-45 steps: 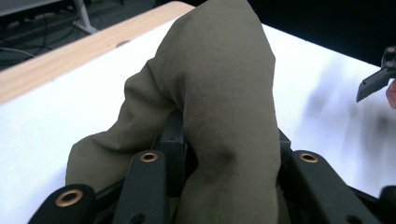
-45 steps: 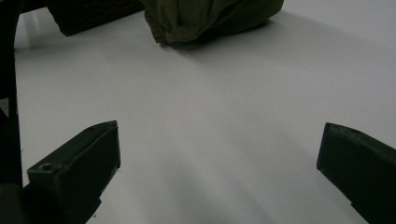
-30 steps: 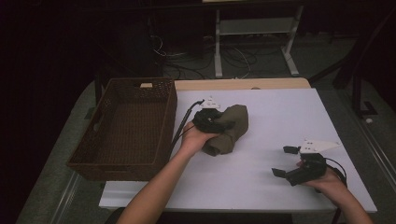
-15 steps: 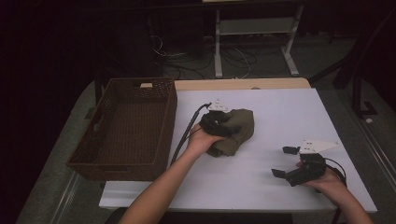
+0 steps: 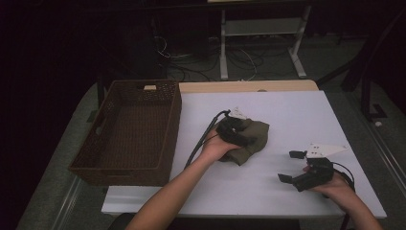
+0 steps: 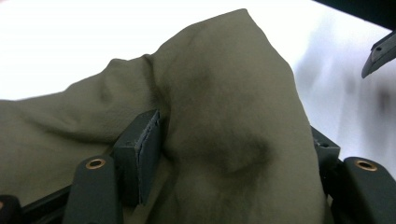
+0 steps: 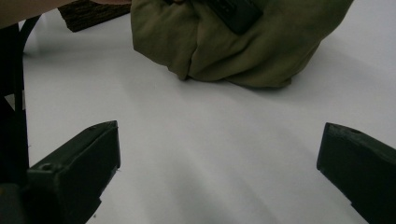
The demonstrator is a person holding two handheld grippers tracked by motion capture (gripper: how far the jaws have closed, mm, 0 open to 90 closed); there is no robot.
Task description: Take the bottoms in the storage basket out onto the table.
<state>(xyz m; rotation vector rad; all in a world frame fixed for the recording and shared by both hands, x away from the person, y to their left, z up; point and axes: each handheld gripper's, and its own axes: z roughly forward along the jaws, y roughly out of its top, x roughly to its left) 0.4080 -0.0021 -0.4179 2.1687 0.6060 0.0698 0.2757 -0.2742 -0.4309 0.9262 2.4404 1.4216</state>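
My left gripper (image 5: 238, 135) sits on top of the olive cloth (image 5: 253, 136), a bunched heap lying on the white table (image 5: 287, 110) near its middle, to the right of the brown wicker basket (image 5: 129, 129). In the left gripper view a thick fold of the cloth (image 6: 224, 121) rises between my two jaws; my left pad (image 6: 140, 154) stands right against the fold's side and the other pad is mostly hidden behind the fabric. My left jaws have just been opening, with the cloth still between them, and from what I can see the pads no longer squeeze it, though the fold fills most of the gap. My right gripper (image 5: 298, 167) rests low over bare table toward the near right corner, well apart from the cloth, its jaws spread wide with nothing between them. In the right gripper view the cloth (image 7: 243, 46) lies ahead of my jaws, with the left gripper's dark body pressed into its top.
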